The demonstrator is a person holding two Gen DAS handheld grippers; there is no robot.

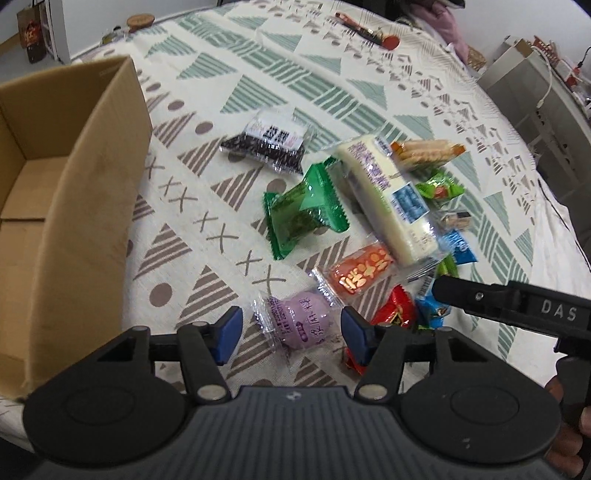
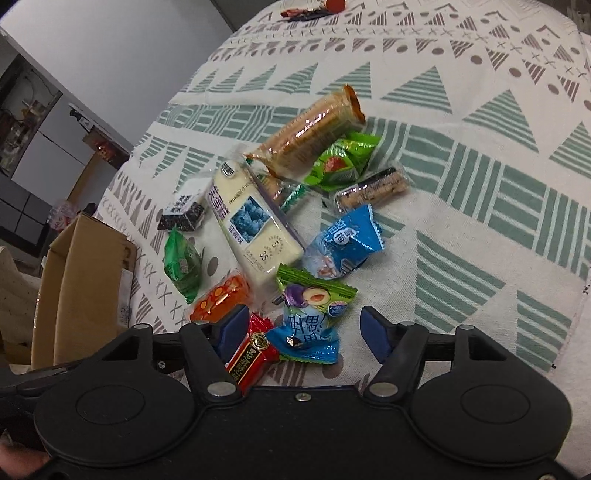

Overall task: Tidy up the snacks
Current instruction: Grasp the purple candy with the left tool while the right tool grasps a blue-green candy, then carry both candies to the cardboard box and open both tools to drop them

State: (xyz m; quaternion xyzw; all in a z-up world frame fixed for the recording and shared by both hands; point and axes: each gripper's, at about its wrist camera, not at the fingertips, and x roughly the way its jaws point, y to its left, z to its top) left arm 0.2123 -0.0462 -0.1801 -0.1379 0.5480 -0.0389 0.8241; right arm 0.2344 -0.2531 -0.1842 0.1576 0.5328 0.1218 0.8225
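Note:
Several wrapped snacks lie on a patterned tablecloth. My left gripper (image 1: 291, 334) is open, its blue pads either side of a purple round snack (image 1: 301, 321). Beyond it lie an orange packet (image 1: 360, 271), a green packet (image 1: 303, 210), a long white bar (image 1: 388, 195) and a black packet (image 1: 266, 142). An open cardboard box (image 1: 74, 206) stands at the left. My right gripper (image 2: 304, 332) is open over a small blue packet (image 2: 306, 338) and a red candy (image 2: 251, 356). A green plum packet (image 2: 314, 295) lies just ahead of it.
A biscuit roll (image 2: 314, 129), a green strawberry packet (image 2: 340, 162), a sesame bar (image 2: 373, 188) and a blue packet (image 2: 347, 240) lie further out. The right gripper's body (image 1: 517, 306) shows in the left wrist view. Small items (image 1: 369, 33) sit at the far table edge.

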